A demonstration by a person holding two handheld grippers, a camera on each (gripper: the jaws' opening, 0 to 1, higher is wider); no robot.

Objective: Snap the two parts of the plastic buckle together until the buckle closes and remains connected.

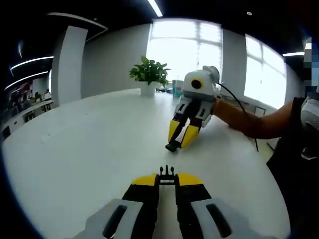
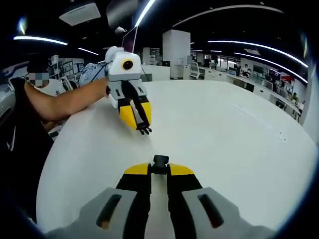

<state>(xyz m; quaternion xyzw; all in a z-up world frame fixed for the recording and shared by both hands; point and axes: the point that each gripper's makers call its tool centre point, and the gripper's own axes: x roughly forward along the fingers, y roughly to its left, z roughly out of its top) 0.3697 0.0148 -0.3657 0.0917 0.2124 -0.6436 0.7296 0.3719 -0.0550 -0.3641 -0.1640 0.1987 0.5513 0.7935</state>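
Note:
My left gripper [image 1: 167,180] is shut on the black pronged half of the buckle [image 1: 167,173], whose prongs stick out past the yellow tips. Across the white table [image 1: 89,149] my right gripper [image 1: 181,139] points down at an angle, with the black socket half [image 1: 172,147] at its tips. In the right gripper view, the right gripper [image 2: 159,170] is shut on that socket half [image 2: 160,161]. Opposite it, the left gripper [image 2: 138,118] carries the pronged half [image 2: 145,130]. The two halves are apart, with bare table [image 2: 219,144] between them.
A potted plant [image 1: 149,74] in a white pot stands at the table's far side, by the windows. A person's forearm [image 1: 249,119] reaches in from the right. The forearm behind the other gripper [image 2: 65,102] comes from the left. The table's edge [image 1: 259,164] curves close by.

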